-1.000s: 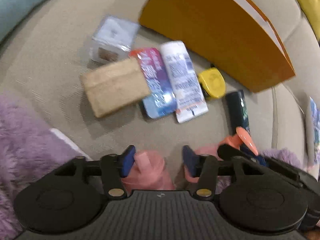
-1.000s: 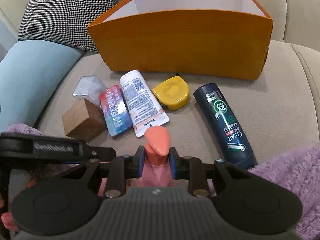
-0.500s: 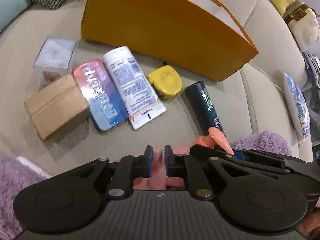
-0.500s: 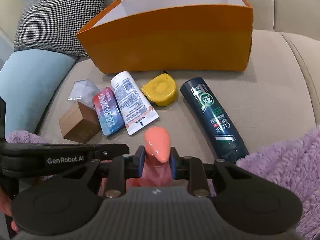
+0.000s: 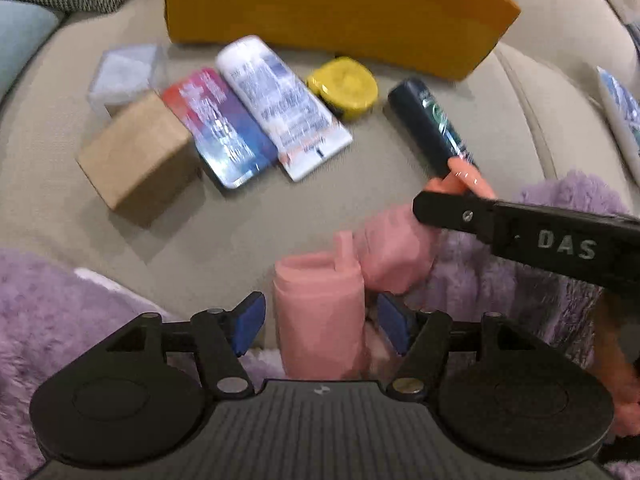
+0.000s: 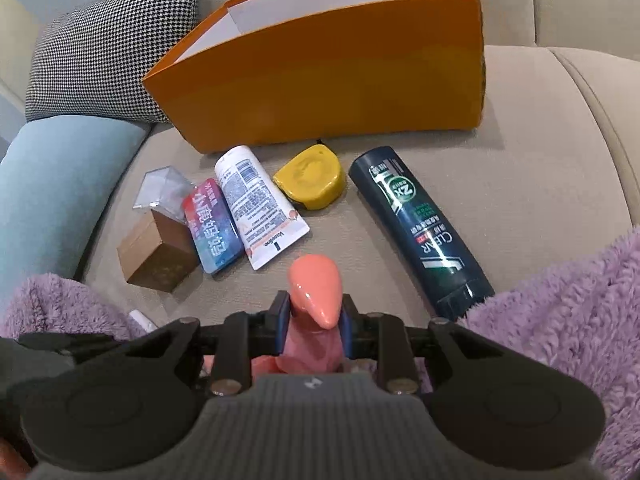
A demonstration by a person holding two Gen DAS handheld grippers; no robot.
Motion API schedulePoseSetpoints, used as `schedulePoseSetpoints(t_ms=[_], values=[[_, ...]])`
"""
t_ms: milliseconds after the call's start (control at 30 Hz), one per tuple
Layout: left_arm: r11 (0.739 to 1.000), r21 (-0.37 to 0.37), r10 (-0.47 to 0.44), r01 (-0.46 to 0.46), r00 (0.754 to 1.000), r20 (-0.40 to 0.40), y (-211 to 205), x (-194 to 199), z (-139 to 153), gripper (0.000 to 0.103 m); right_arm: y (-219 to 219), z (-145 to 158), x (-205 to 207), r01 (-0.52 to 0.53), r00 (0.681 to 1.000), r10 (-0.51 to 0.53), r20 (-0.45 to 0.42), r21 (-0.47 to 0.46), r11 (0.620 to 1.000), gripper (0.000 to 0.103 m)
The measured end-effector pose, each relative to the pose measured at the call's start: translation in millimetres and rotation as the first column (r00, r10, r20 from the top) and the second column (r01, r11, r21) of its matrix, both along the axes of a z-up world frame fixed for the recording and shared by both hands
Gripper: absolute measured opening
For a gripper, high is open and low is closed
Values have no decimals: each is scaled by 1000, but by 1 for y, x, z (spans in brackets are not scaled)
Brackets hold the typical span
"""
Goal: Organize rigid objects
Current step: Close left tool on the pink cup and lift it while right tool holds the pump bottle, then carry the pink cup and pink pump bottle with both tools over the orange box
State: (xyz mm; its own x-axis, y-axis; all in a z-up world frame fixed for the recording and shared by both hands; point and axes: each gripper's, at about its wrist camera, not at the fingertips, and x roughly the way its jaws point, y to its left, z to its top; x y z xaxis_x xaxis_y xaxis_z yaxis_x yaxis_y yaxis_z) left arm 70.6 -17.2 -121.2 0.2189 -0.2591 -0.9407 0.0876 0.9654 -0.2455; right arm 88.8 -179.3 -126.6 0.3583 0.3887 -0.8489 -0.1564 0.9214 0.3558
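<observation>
My right gripper [image 6: 314, 328] is shut on a pink soft toy with a glossy orange beak [image 6: 316, 292]. In the left wrist view the toy's pink body [image 5: 320, 312] sits between the open fingers of my left gripper [image 5: 320, 320], and the beak [image 5: 468, 180] shows past the right gripper's black arm [image 5: 540, 236]. On the sofa lie a brown box [image 6: 156, 256], a clear cube [image 6: 164, 192], a red-blue pack [image 6: 214, 226], a white tube [image 6: 260, 208], a yellow tape measure [image 6: 310, 180] and a dark bottle [image 6: 420, 228].
An open orange box [image 6: 332, 80] stands behind the row of objects. A houndstooth pillow [image 6: 104, 44] and a blue cushion [image 6: 60, 184] are at the left. Purple fleece [image 6: 560, 320] lies at the front on both sides.
My left gripper was shut on the pink toy half a second ago and has opened. The right gripper stays shut on the toy.
</observation>
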Motion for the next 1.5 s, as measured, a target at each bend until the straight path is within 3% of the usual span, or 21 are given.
schedulePoseSetpoints(t_ms=[167,600,800,1000,1167,1333,1500], values=[[1000,-4,16,-16,1000,1,0,3,-9,60,0,0,-3,-5,1000,5,7,-3,1000,26],[1000,-3,24,-24,999,31,-5,3,-11,60,-1,0,-5,-4,1000,4,17,-3,1000,26],[997,-60,51,-42,987,155,8,-3,17,60,-3,13,-9,-4,998,4,59,-3,1000,26],[985,-162,115,-68,947,301,26,6,61,60,-5,42,-3,-18,989,20,148,-12,1000,26],[981,-192,79,7,895,440,28,35,109,60,-17,79,20,-43,977,38,210,18,999,26],[983,-149,-8,106,839,545,27,90,146,60,-29,125,62,-45,954,29,300,46,998,26],[982,-66,-106,179,799,591,20,152,149,60,-29,140,126,-2,942,-5,336,21,1000,26]])
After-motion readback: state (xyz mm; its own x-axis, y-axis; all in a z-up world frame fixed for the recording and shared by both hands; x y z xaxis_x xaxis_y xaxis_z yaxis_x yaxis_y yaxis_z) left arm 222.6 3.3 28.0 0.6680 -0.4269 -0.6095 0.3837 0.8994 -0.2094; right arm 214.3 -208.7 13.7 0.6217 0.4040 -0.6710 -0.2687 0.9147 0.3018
